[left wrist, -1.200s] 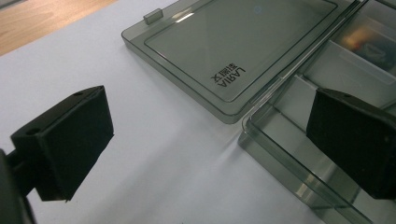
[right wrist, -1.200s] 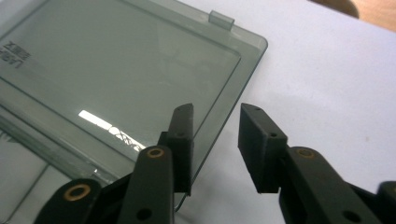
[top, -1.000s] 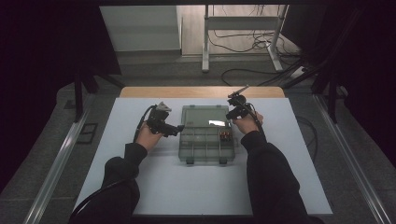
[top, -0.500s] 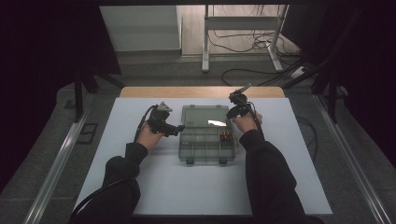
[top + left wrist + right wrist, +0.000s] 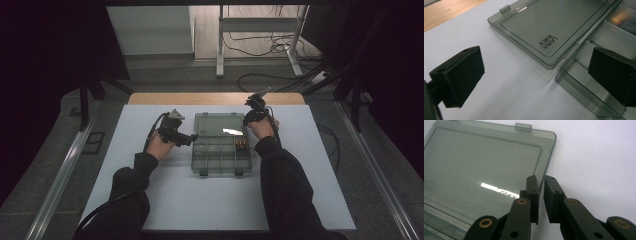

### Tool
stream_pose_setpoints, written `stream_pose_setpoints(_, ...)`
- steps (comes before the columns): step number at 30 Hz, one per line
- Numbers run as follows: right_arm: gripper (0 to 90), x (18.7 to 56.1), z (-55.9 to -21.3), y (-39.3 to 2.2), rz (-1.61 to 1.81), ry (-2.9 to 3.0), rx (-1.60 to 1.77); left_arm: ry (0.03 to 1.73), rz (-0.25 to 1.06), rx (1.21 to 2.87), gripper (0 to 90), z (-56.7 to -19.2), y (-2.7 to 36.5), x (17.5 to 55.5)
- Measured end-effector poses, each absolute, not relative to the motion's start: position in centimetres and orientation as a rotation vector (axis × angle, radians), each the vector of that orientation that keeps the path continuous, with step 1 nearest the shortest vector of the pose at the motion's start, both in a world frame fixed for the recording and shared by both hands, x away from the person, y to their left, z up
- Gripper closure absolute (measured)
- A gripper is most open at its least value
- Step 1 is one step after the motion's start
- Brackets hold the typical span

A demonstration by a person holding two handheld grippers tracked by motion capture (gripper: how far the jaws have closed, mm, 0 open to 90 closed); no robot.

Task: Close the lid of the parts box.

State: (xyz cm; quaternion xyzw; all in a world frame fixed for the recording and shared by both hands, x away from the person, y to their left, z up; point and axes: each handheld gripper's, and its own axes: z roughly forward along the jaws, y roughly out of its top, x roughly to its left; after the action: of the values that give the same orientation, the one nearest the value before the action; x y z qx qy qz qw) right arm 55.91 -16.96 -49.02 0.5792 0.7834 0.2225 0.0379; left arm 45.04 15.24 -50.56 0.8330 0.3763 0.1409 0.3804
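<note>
A clear compartment box (image 5: pixel 220 155) is lying open in the middle of the white table (image 5: pixel 150 200), its lid (image 5: pixel 484 165) folded back flat on the far side. The left gripper (image 5: pixel 534 77) is being held wide apart at the box's left edge, while the right gripper (image 5: pixel 541 200) is being kept almost closed at the lid's right rim, and whether the rim is being pinched cannot be told. The plastic is probably light, stiff and slippery, so the lid is best taken at its rim or small latch tab (image 5: pixel 523 127).
</note>
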Motion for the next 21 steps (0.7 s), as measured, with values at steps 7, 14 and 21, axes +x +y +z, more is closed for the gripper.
stream_pose_setpoints(7,87.7,56.0,-48.9,-16.0,0.679,2.364,1.851,0.954,0.325,2.106,0.3,-50.4,15.5,45.1)
stream_pose_setpoints(14,88.3,55.5,-48.2,-15.5,0.705,2.346,1.773,0.984,0.365,2.102,17.2,-50.2,15.9,44.8)
stream_pose_setpoints(21,88.3,54.5,-46.7,-16.1,0.791,2.325,1.707,1.03,0.269,2.043,71.7,-50.2,16.8,45.0)
